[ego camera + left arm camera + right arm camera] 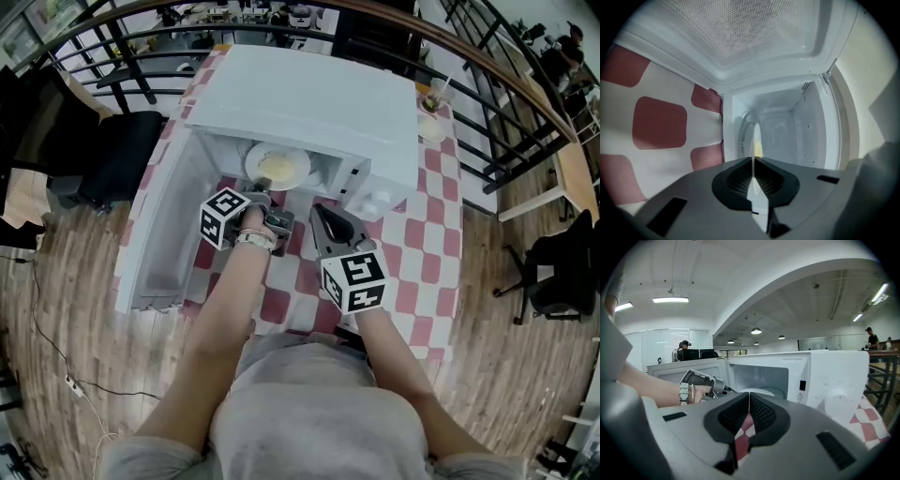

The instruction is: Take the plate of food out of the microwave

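A white microwave [309,103] stands on the table with its door [164,225] swung open to the left. A white plate [277,167] with pale yellow food sits at the mouth of the cavity. My left gripper [263,194] is shut on the plate's near rim. In the left gripper view the plate [755,136] runs edge-on between the closed pads of the left gripper [753,161], with the cavity behind it. My right gripper [319,211] hovers to the right, in front of the microwave, shut and holding nothing. In the right gripper view the right gripper [749,397] has its tips together, facing the plate [761,392].
The table carries a red-and-white checked cloth [427,234]. Cups [433,103] stand at the far right corner beside the microwave. A curved black railing [487,66] runs behind. A dark chair [122,155] stands left of the open door. A person sits far back [684,350].
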A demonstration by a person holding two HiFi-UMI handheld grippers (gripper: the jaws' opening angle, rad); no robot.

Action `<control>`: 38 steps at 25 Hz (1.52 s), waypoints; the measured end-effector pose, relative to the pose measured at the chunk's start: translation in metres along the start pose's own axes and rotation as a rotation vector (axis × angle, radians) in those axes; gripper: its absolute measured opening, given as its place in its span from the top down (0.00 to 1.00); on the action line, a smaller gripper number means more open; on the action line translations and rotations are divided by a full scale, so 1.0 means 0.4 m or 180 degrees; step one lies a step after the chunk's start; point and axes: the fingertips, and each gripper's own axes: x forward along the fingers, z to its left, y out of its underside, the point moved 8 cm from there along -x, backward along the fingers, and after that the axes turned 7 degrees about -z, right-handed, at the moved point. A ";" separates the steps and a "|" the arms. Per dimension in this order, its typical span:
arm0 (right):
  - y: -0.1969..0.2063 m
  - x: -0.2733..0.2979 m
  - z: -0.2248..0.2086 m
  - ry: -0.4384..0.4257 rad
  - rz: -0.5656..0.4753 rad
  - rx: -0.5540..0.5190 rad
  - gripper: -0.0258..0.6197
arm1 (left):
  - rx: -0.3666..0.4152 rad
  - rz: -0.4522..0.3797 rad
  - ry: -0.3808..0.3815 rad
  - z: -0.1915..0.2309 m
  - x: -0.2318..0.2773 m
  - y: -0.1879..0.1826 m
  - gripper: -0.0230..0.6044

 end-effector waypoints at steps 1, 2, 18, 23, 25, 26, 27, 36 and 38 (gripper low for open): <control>-0.001 -0.003 -0.001 -0.0003 -0.0009 0.0002 0.92 | -0.0012 -0.0011 0.0016 0.000 -0.006 0.003 0.94; -0.003 -0.005 -0.002 -0.0007 -0.0020 0.0004 0.92 | -0.0023 -0.0020 0.0031 0.000 -0.011 0.006 0.94; -0.027 -0.059 -0.002 -0.0108 -0.0397 -0.0076 0.92 | -0.0110 -0.0006 0.0323 0.010 -0.100 0.052 0.94; -0.047 -0.077 -0.001 -0.0042 -0.0558 -0.0071 0.92 | -0.0083 0.0059 0.0400 0.004 -0.128 0.063 0.94; -0.046 -0.080 0.004 -0.0032 -0.0559 -0.0064 0.92 | -0.0086 0.0084 0.0408 0.006 -0.140 0.062 0.94; -0.044 -0.081 0.007 -0.0027 -0.0557 -0.0060 0.92 | -0.0082 0.0092 0.0410 0.006 -0.146 0.060 0.94; -0.043 -0.082 0.011 -0.0024 -0.0562 -0.0055 0.92 | -0.0074 0.0099 0.0416 0.007 -0.151 0.058 0.94; -0.057 -0.098 0.040 0.0043 -0.0640 -0.0049 0.92 | 0.0034 0.0236 0.0516 -0.003 -0.197 0.043 0.94; -0.062 -0.101 0.049 0.0053 -0.0628 -0.0022 0.92 | 0.0066 0.0281 0.0540 -0.009 -0.212 0.040 0.94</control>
